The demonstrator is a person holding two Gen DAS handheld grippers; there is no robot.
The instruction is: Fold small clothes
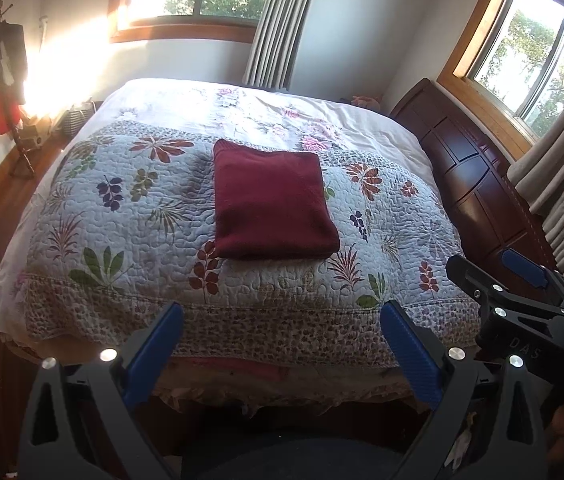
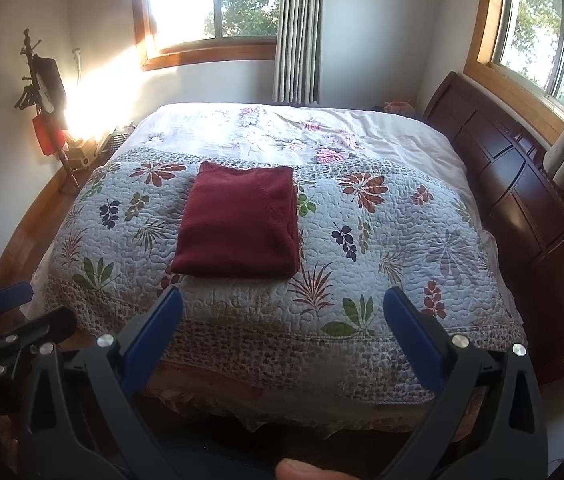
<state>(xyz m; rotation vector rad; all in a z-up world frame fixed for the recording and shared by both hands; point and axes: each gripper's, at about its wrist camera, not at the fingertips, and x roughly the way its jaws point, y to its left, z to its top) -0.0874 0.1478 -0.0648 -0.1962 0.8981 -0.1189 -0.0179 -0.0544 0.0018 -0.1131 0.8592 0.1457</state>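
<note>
Bare quilt (image 1: pixel 130 216) surrounds the folded maroon garment (image 1: pixel 272 204); the headboard (image 1: pixel 477 184) walls the right side.

Left tongs (image 1: pixel 282 312), right tongs (image 2: pixel 282 300) spread wide, empty.

Folded maroon garment (image 1: pixel 272 204) lies on quilt (image 1: pixel 130 216), left claw (image 1: pixel 282 320) spread empty.

Each hand-held gripper is built of matte black angular plates with triangular cut-outs. On the left hand-held gripper (image 1: pixel 282 328) and the right hand-held gripper (image 2: pixel 282 320), ribbed blue pads (image 1: pixel 409 352) are fitted inside the fingers, and round silver screws (image 1: pixel 457 353) are set at the joints. The letters "DAS" (image 1: pixel 525 347) are marked on the right one's side.
</note>
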